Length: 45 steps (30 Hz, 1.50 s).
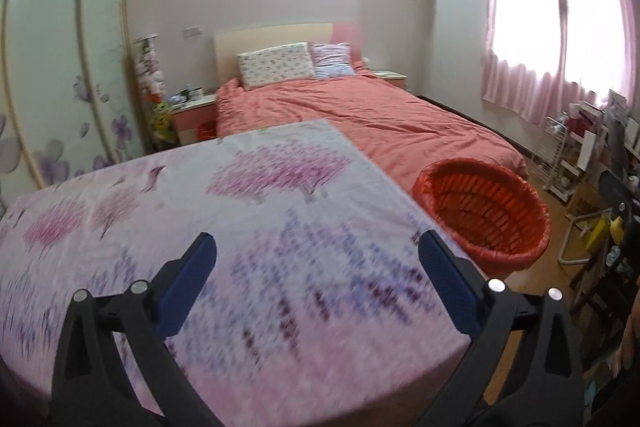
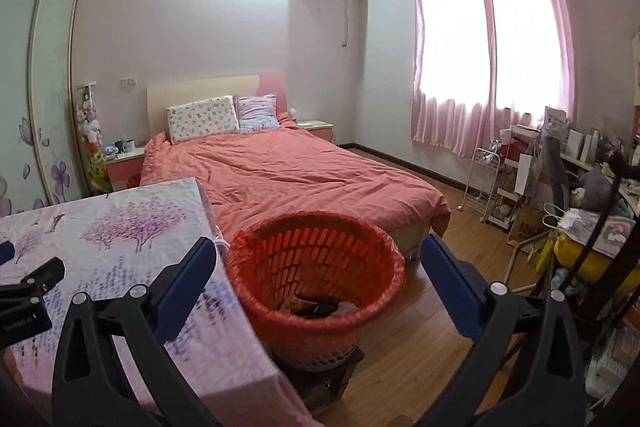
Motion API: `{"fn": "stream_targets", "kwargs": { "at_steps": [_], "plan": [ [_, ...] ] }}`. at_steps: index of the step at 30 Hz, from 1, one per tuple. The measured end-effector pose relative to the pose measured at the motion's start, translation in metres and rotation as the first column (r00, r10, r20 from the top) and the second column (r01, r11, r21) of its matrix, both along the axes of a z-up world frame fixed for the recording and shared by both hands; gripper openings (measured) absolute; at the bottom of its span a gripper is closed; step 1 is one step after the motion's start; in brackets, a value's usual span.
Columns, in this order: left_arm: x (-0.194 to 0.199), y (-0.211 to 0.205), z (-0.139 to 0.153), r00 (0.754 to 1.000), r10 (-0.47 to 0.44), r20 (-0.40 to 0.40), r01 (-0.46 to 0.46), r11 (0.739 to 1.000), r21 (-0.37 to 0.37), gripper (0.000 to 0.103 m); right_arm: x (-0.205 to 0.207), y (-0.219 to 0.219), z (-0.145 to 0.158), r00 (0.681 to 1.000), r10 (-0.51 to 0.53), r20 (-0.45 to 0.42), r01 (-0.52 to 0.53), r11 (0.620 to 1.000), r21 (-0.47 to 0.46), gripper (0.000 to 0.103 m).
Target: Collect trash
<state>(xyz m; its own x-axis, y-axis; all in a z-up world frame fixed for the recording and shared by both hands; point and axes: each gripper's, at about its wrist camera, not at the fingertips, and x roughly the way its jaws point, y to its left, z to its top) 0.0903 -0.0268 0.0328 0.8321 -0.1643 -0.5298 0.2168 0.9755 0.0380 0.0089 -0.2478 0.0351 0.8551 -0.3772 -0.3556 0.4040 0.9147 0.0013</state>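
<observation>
My left gripper (image 1: pixel 316 247) hangs over the floral table (image 1: pixel 240 187), jaws wide apart, nothing between them. My right gripper (image 2: pixel 318 253) is also spread wide, empty, above the red basket (image 2: pixel 256 267). Basket sits just beside the table edge, some trash (image 2: pixel 320 307) at its bottom. Bed (image 2: pixel 300 167) behind.

I'm seeing daylight blowing out the curtained window (image 2: pixel 492 55) on the right, ceiling glare washing the far wall, motion blur smearing the near tablecloth (image 1: pixel 240 227), and fisheye edges bending.
</observation>
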Motion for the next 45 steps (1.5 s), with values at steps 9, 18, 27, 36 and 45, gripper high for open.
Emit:
{"fn": "stream_targets", "kwargs": {
  "at_steps": [9, 18, 27, 36, 45],
  "plan": [
    [-0.065, 0.032, -0.018, 0.986, 0.154, 0.058, -0.153, 0.988, -0.015, 0.099, -0.026, 0.026, -0.011, 1.000, -0.020, 0.003, 0.020, 1.000, -0.008, 0.101],
    [-0.083, 0.046, -0.028, 0.979, 0.198, 0.045, -0.197, 0.980, -0.034, 0.099, -0.033, 0.031, -0.017, 1.000, 0.016, -0.016, -0.016, 1.000, 0.003, 0.101],
    [-0.083, 0.051, -0.041, 0.980, 0.199, -0.010, -0.199, 0.978, -0.059, 0.099, -0.031, 0.037, -0.029, 0.997, 0.008, -0.081, -0.006, 1.000, 0.029, 0.101],
    [-0.083, 0.049, -0.044, 0.981, 0.195, -0.024, -0.196, 0.979, -0.059, 0.099, -0.034, 0.044, -0.038, 0.994, 0.004, -0.113, -0.001, 1.000, 0.025, 0.101],
    [-0.082, 0.042, -0.045, 0.984, 0.174, -0.035, -0.176, 0.982, -0.065, 0.099, -0.032, 0.038, -0.039, 0.992, -0.037, -0.123, 0.039, 0.999, 0.020, 0.101]
  ]
}}
